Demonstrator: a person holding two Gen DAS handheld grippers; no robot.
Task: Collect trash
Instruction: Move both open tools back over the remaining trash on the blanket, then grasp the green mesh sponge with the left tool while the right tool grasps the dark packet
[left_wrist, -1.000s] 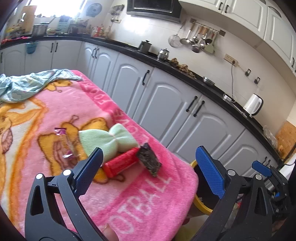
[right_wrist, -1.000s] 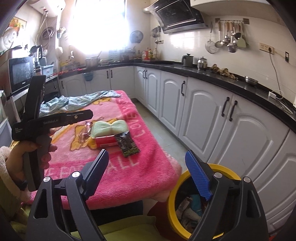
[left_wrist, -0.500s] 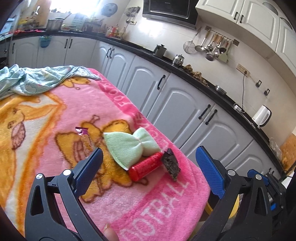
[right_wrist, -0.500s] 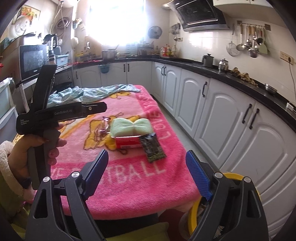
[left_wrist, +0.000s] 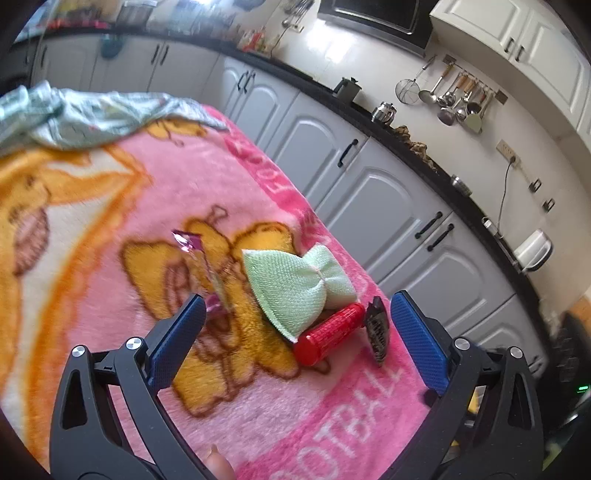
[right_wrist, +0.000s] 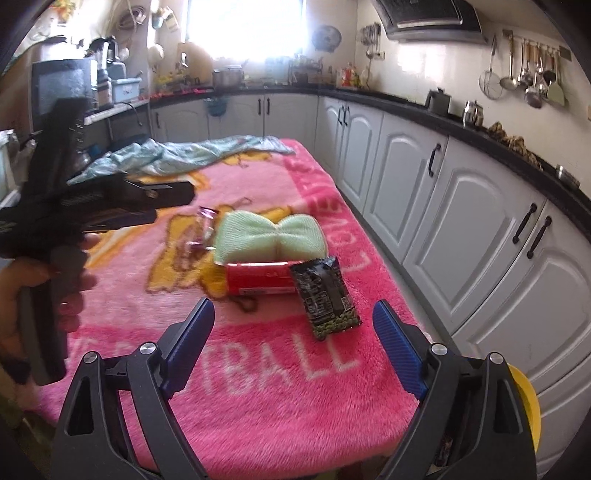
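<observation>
On the pink blanket (left_wrist: 122, 206) lie a red can (left_wrist: 328, 338) on its side, a black snack packet (left_wrist: 376, 332), a clear pink-ended wrapper (left_wrist: 207, 269) and a pale green cloth (left_wrist: 295, 282). My left gripper (left_wrist: 295, 339) is open and empty, hovering above and short of them. In the right wrist view the red can (right_wrist: 262, 282), the black packet (right_wrist: 325, 297), the wrapper (right_wrist: 205, 230) and the green cloth (right_wrist: 269, 236) lie ahead of my right gripper (right_wrist: 293, 347), which is open and empty. The left gripper (right_wrist: 74, 210) shows at the left there.
A yellow bin (right_wrist: 522, 402) stands by the table's right front corner, mostly hidden. A crumpled teal cloth (right_wrist: 177, 155) lies at the table's far end. White cabinets (right_wrist: 461, 229) under a black counter run along the right side.
Both grippers have moved forward over the table toward the trash items, which now sit closer and more central. The yellow bin has slid to the frame's edge. Both stayed open.
</observation>
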